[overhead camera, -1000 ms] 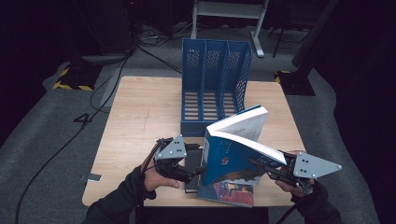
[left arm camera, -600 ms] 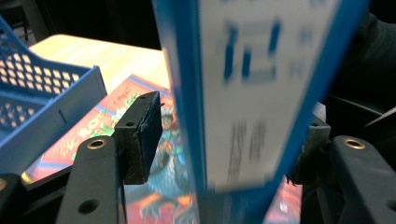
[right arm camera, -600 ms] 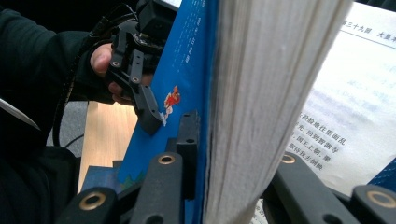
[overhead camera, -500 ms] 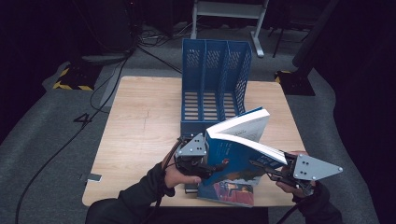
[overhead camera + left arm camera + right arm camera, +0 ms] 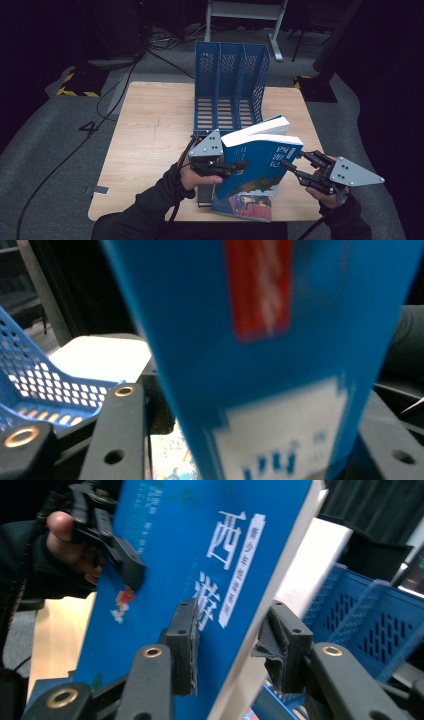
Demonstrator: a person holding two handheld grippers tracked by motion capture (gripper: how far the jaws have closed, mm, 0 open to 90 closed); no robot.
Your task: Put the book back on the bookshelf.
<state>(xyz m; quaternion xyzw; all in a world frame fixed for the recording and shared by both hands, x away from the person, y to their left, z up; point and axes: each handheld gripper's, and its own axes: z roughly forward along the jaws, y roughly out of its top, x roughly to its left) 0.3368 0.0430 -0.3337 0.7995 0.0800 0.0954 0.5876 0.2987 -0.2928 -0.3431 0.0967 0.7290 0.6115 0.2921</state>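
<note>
A thick blue book (image 5: 262, 162) with a smooth shiny cover stands tilted, squeezed by the closing left gripper (image 5: 239, 166), while the right gripper (image 5: 229, 647) opens, its soft black pads loose around the spine.

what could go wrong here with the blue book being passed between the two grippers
The right gripper has just been opening around the thick blue paperback book, one pad apart from its pages. The left gripper, just closing, holds one edge; the tilted book could slip onto the second book lying on the wooden table.
</note>
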